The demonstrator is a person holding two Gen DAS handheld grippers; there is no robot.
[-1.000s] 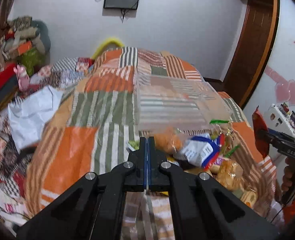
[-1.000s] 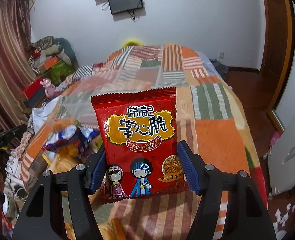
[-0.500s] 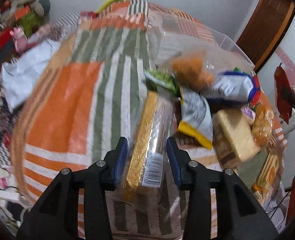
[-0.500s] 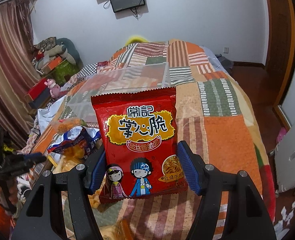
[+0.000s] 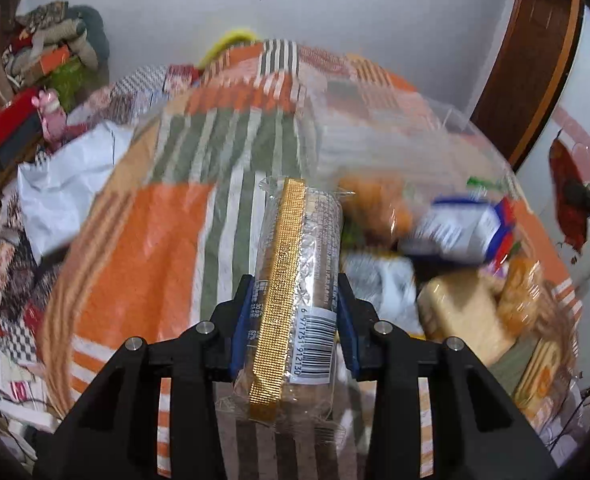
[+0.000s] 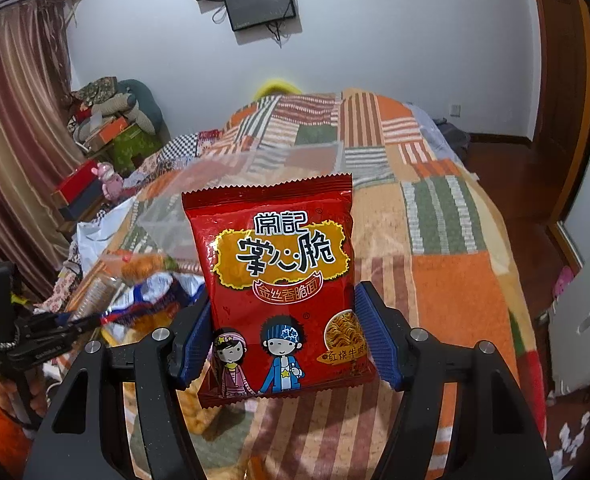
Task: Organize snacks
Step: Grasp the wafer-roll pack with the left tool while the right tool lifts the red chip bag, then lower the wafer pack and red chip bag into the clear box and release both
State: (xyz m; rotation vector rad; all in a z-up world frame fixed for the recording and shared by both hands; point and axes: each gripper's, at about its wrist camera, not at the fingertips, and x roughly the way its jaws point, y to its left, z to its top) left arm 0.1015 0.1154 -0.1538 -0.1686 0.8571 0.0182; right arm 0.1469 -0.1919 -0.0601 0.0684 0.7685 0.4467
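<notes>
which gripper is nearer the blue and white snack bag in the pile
Left. The left gripper, shut on the biscuit pack, is just beside the blue and white snack bag. The right gripper, holding the red noodle packet, sits farther off.

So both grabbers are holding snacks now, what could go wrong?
The left gripper pinches the clear-wrapped biscuit pack near its barcode end, so the long free end might sag or slip. The right gripper holds the red noodle snack bag by its lower part; squeezing could crush what is inside. The snack pile is loose, and moving near it might knock packets off the bed.
</notes>
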